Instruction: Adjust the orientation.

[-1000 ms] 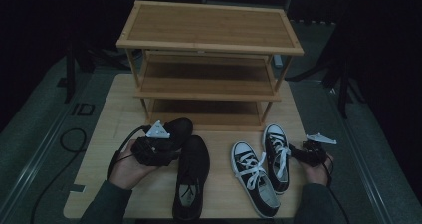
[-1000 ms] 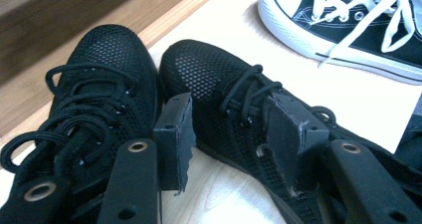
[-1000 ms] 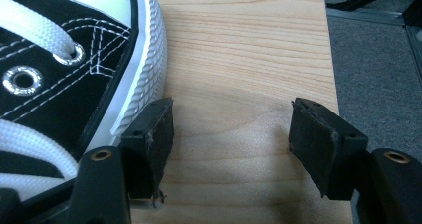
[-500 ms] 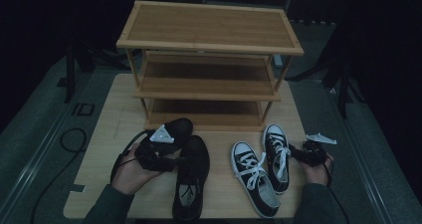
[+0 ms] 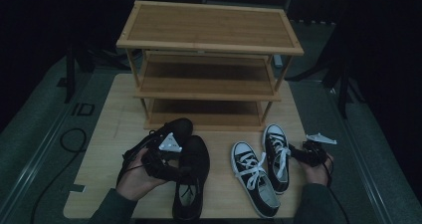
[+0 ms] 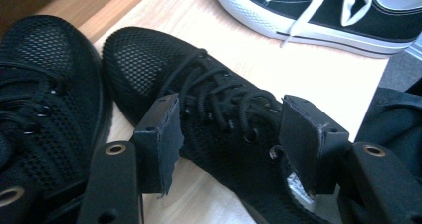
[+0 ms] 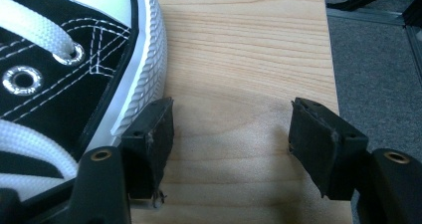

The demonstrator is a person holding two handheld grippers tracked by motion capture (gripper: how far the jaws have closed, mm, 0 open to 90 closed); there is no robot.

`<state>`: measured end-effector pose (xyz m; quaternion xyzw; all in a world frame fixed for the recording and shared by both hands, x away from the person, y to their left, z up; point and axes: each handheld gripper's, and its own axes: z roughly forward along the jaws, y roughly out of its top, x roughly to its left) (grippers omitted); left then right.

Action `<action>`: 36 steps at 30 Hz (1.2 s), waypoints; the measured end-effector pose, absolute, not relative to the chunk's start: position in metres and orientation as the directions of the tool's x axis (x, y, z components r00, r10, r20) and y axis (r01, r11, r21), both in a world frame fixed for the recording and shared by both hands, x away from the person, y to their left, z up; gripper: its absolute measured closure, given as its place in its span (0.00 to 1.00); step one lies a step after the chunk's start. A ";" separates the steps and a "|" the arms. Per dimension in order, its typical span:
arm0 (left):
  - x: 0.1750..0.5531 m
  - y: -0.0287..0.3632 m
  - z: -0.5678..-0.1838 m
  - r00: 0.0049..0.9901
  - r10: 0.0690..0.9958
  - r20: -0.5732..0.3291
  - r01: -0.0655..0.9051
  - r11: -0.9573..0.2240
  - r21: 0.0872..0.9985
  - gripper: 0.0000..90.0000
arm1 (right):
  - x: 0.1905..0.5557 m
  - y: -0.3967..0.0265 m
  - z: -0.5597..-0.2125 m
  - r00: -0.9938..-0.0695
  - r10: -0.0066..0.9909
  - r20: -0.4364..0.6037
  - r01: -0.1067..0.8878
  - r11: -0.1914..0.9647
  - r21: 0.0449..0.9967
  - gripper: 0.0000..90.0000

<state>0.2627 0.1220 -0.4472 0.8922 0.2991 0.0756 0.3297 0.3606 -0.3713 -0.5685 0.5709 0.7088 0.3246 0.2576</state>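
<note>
Black mesh shoes lie side by side at the near left of the wooden table, toes toward the bamboo rack. Their uppers are open-weave netting with round black laces. My left gripper has just been opening; its jaws straddle the right one's laced instep, pads clear of it. To the right lie two black canvas sneakers with white rubber toe caps and flat white laces. My right gripper gapes empty over bare wood just beside the far-right sneaker's ribbed sole.
</note>
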 end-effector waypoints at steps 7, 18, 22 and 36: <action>0.259 0.117 -0.457 0.820 0.569 -0.065 0.496 -0.649 0.576 0.55 | 0.361 -0.371 -0.568 -0.215 0.977 0.005 0.642 0.137 0.754 0.38; 0.261 0.123 -0.461 0.821 0.562 -0.101 0.525 -0.674 0.519 0.88 | 0.361 -0.371 -0.569 -0.215 0.977 0.006 0.641 0.137 0.755 0.38; 0.266 0.126 -0.459 0.797 0.603 -0.037 0.529 -0.667 0.525 0.95 | 0.361 -0.371 -0.568 -0.215 0.976 0.006 0.642 0.137 0.754 0.38; 0.281 0.148 -0.459 0.703 0.708 0.070 0.563 -0.614 0.553 0.96 | 0.361 -0.371 -0.568 -0.216 0.976 0.006 0.642 0.137 0.754 0.38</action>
